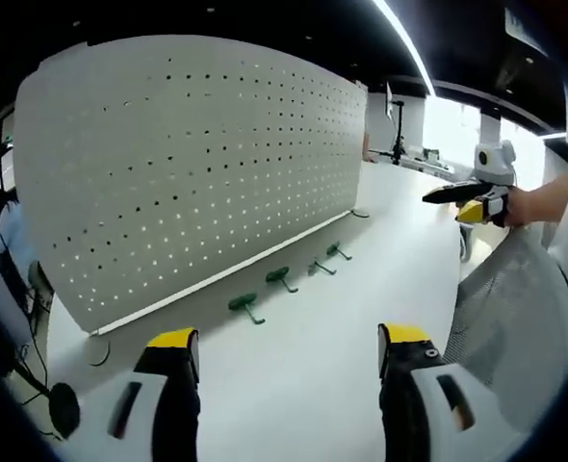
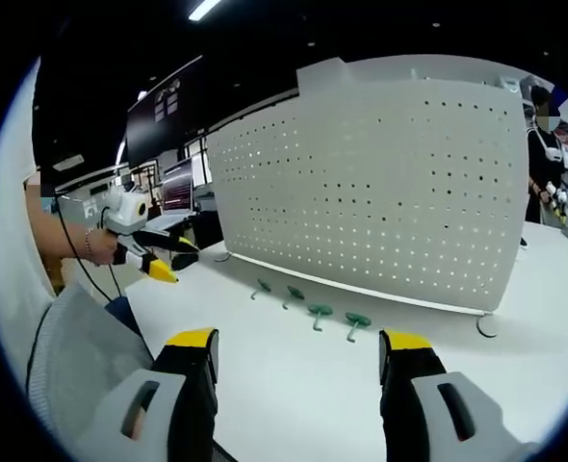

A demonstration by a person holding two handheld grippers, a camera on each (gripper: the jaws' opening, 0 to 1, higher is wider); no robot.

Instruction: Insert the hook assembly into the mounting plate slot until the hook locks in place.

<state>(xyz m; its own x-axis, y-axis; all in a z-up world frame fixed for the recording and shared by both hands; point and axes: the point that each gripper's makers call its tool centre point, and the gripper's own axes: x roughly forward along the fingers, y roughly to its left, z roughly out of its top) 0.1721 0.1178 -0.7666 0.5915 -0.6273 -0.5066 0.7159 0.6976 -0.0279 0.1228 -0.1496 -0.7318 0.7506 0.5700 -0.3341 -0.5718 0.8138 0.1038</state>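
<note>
Green hooks lay in row on white table before pegboard. Left gripper and right gripper wide open, empty, above near edge.

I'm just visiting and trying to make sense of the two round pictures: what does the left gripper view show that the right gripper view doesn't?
Left gripper view alone: a dark round base and cable on the floor past the table's near corner, and a bright ceiling strip light.

Right gripper view alone: wall screens and bystanders behind the board.

Both: the white perforated board standing upright, four green hooks lying on the white table before it, and each view's own yellow-tipped jaws open and empty, with the other gripper held aloft.
</note>
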